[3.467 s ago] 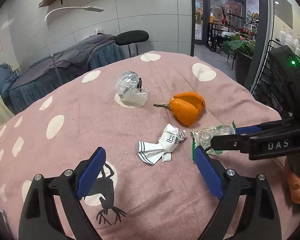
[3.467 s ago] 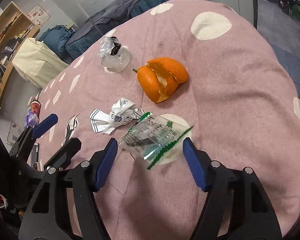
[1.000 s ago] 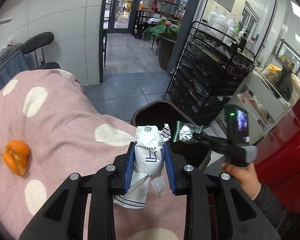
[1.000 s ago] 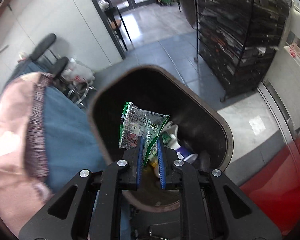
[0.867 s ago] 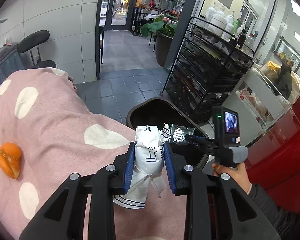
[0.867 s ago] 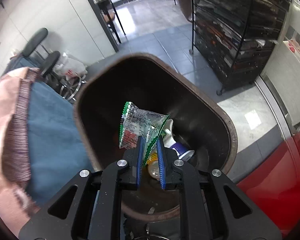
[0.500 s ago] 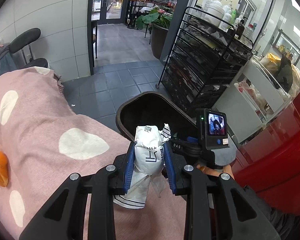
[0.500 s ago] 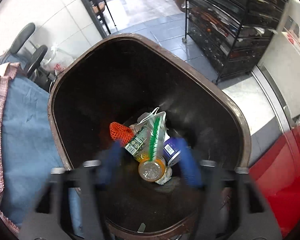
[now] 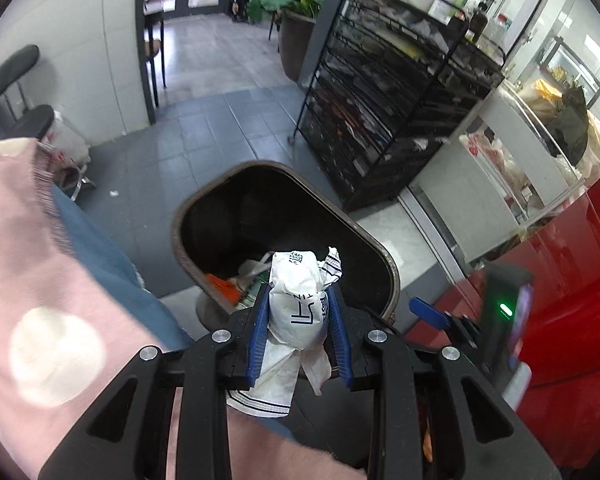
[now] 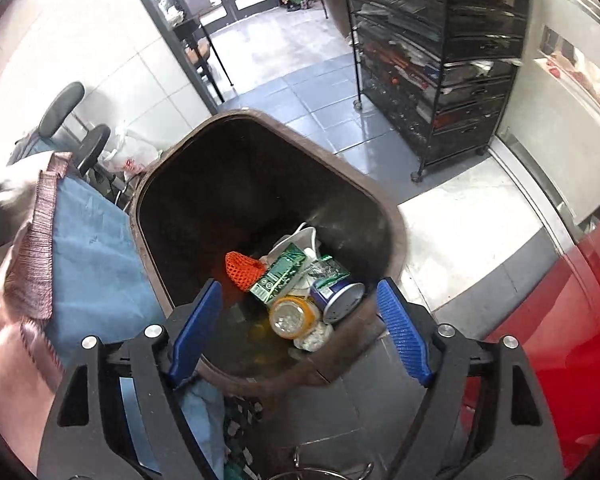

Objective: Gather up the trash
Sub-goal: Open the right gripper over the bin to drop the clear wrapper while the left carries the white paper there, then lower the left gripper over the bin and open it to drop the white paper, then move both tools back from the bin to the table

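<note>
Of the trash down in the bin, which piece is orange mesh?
The netting at the left of the pile in the bin. It alone has an orange grid of holes; the can and jar beside it are smooth and round.

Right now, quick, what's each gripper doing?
Left gripper: shut on the crumpled white paper wrapper.
Right gripper: fingers opening, nothing between them, above the brown plastic bin.

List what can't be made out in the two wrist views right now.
- Left wrist view: the crumpled paper wrapper, clamped in the left gripper, hides the near half of the trash bin.
- Left wrist view: right gripper shows one blue pad only; the rest is cut off behind the left gripper's frame.
- Right wrist view: the bin's near rim is behind the right gripper, whose jaws are opening with nothing between them.
- Both views: print on the wrapper and the litter is too small to read.
</note>
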`<act>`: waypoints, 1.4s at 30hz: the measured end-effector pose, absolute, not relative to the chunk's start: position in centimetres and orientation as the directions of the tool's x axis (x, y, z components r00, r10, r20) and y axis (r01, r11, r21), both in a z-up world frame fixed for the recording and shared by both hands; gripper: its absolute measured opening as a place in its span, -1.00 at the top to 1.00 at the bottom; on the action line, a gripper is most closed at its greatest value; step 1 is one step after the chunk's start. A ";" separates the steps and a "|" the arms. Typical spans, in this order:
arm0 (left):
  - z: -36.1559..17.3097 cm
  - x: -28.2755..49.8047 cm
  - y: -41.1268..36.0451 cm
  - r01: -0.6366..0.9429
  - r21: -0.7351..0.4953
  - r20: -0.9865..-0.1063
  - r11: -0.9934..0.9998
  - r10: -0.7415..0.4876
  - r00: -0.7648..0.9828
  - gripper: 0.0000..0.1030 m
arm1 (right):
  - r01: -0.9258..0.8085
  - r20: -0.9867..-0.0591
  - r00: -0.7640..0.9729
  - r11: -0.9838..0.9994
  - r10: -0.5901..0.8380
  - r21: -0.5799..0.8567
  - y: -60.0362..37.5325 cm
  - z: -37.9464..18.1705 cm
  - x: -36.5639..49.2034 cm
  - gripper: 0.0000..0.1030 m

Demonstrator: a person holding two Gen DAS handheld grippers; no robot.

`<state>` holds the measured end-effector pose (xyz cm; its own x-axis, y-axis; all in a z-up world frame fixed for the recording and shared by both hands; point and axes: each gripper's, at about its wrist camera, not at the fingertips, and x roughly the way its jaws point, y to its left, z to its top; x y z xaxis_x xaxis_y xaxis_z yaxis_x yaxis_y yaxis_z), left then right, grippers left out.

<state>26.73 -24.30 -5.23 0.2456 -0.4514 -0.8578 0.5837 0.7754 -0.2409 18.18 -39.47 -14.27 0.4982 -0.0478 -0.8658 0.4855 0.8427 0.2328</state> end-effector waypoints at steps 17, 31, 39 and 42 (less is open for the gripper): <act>-11.0 29.1 -29.3 0.592 -0.169 -0.934 0.788 -0.320 0.160 0.45 | 0.513 -0.832 0.545 0.826 -0.104 0.233 -40.9 -11.5 13.9 -0.54; -9.6 28.9 -29.2 0.611 -0.178 -0.895 0.772 -0.385 0.226 -0.67 | 0.542 -0.827 0.547 0.808 -0.129 0.232 -41.6 -11.2 13.0 -0.71; -7.2 27.9 -27.9 0.608 -0.220 -0.853 0.763 -0.453 0.259 -0.75 | 0.545 -0.816 0.559 0.806 -0.147 0.229 -41.6 -10.3 12.6 -0.71; -5.2 26.9 -26.6 0.614 -0.217 -0.822 0.758 -0.482 0.305 -0.77 | 0.541 -0.808 0.570 0.808 -0.150 0.232 -41.5 -9.5 12.5 -0.71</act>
